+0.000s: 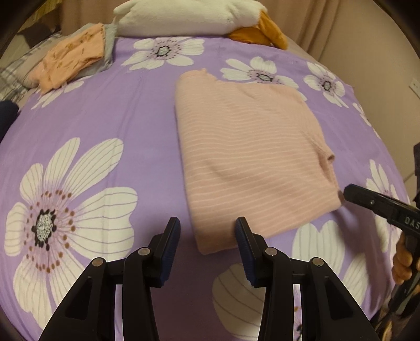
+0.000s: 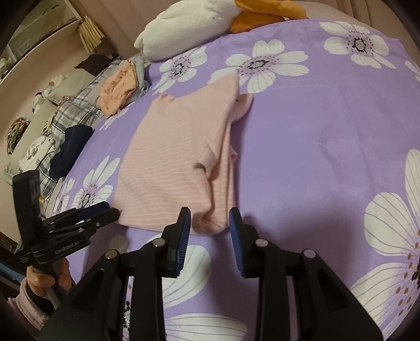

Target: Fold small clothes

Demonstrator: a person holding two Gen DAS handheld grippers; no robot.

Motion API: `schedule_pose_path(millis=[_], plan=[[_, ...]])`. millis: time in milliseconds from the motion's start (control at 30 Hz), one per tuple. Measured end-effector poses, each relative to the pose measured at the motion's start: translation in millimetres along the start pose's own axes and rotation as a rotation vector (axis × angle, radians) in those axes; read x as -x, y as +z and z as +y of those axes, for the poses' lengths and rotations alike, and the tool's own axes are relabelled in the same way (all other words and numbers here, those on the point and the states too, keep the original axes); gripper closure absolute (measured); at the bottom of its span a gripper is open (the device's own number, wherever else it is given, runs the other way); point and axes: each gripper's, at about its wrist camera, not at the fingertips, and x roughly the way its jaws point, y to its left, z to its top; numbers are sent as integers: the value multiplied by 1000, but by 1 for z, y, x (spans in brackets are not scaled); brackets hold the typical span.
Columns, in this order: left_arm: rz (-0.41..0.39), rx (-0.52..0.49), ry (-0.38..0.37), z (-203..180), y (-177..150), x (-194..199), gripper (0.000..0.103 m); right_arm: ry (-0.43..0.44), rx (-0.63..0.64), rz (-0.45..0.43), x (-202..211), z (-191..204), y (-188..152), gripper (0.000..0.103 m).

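A pink garment with thin white stripes (image 1: 252, 154) lies folded on the purple flowered bedspread (image 1: 131, 118); it also shows in the right wrist view (image 2: 178, 157). My left gripper (image 1: 207, 230) is open and empty, its jaws on either side of the garment's near left corner. My right gripper (image 2: 210, 220) is open and empty, just in front of the garment's near right corner. The right gripper's tip shows at the right edge of the left wrist view (image 1: 351, 194), and the left gripper shows at the left of the right wrist view (image 2: 105, 212).
An orange-pink patterned garment (image 1: 71, 57) lies on grey cloth at the far left of the bed. A white and orange plush toy (image 1: 189, 18) lies at the head. A dark blue garment (image 2: 71, 149) and plaid bedding (image 2: 71, 110) lie at the left side.
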Motion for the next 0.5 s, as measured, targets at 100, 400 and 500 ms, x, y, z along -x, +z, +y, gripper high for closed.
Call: schedule_pose_path(millis=[100,400,500], plan=[[8,9,1,1,0,-4,60,-11,2,16,-9,2,0,72],[5,11,9,4,-2,0,60,-57,1,43,-14,-3,-4,72],[3,6,23,4,-4,5,60,-71,1,37,-9,-4,-6,72]])
